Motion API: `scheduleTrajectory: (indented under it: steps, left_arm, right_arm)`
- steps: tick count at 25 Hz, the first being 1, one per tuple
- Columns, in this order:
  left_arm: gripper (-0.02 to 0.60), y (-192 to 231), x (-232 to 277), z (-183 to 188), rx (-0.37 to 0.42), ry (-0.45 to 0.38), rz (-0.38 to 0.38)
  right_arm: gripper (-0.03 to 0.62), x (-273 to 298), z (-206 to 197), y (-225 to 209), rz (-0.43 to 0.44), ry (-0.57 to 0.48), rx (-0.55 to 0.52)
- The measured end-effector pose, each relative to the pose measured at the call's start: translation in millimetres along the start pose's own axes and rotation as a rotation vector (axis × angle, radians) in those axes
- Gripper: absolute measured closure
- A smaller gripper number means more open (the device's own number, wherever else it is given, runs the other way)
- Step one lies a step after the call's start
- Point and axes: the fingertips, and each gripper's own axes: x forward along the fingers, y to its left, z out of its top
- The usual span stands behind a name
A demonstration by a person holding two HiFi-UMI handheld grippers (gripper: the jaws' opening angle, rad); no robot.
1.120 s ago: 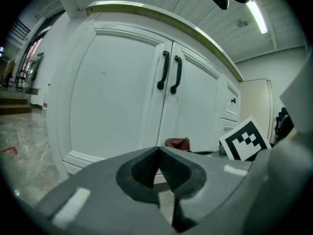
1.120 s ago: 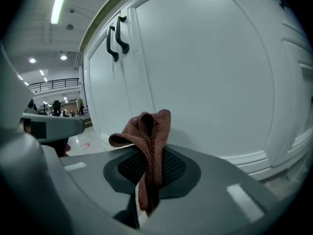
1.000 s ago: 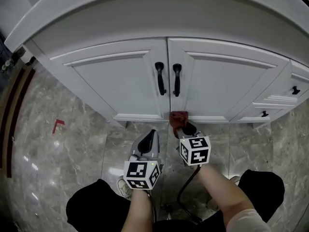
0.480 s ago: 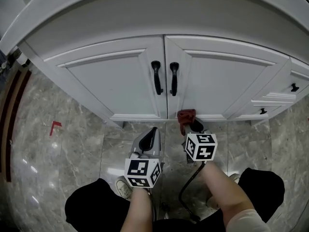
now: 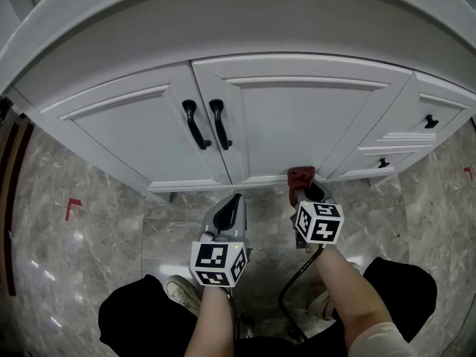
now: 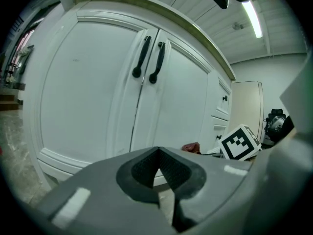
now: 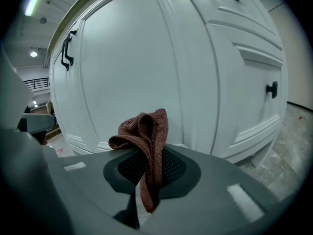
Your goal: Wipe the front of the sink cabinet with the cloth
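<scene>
Fingers of the right gripper point(image 7: 146, 176) are pinched tight on a rust-red cloth point(image 7: 145, 130), which bunches up above the tips and hangs a tail down between them. Just ahead of those tips is the white sink cabinet point(image 5: 290, 117): the cloth sits low against the bottom rail of the right-hand door point(image 7: 132, 67), very near it, though I can't tell whether it is actually touching. Up and to the left of the tips are the two black door handles point(image 5: 204, 125); to their right, the small drawers point(image 5: 435, 114). The left gripper point(image 6: 159, 166), beside and a little back from the right one, has its jaws together on nothing. The paint shows no wet trace anywhere, so I can't judge what's been wiped; I'd guess the upper panels, left door and drawers are yet to do.
</scene>
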Motion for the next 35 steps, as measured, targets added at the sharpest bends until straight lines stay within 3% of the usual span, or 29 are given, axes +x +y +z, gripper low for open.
scheduleTrajectory:
  steps: [5,12,18,22,27,32,35]
  left_arm:
    - [0.581,-23.6,14.2,-2.3,-0.004,0.002,-0.022]
    - [0.581,-56.9,29.1,-6.7,-0.010,0.009,-0.052]
    - [0.581,-77.5,33.4,-6.6,0.018,0.021,-0.074]
    - [0.581,-74.2,24.1,2.8,0.039,0.012,-0.069]
    - [0.581,-55.7,-8.0,26.0,0.054,-0.029,-0.051]
    - [0.581,-28.0,-61.8,70.7,0.084,-0.131,0.014]
    - [0.581,-13.4,-104.0,101.0,0.058,-0.226,0.056]
  right_arm:
    - [0.511,-19.2,9.2,-50.3,-0.094,-0.018,-0.059]
    - [0.511,-45.8,17.9,-87.5,-0.137,-0.038,-0.090]
    - [0.511,-59.9,21.8,-105.8,-0.158,-0.059,-0.044]
    - [0.511,-65.7,32.5,-79.7,-0.117,-0.082,-0.061]
    - [0.511,-80.9,48.2,-15.4,-0.017,-0.121,-0.068]
    - [0.511,-117.3,79.0,57.5,0.072,-0.218,-0.110]
    - [0.511,-146.5,90.4,98.2,0.116,-0.275,-0.148]
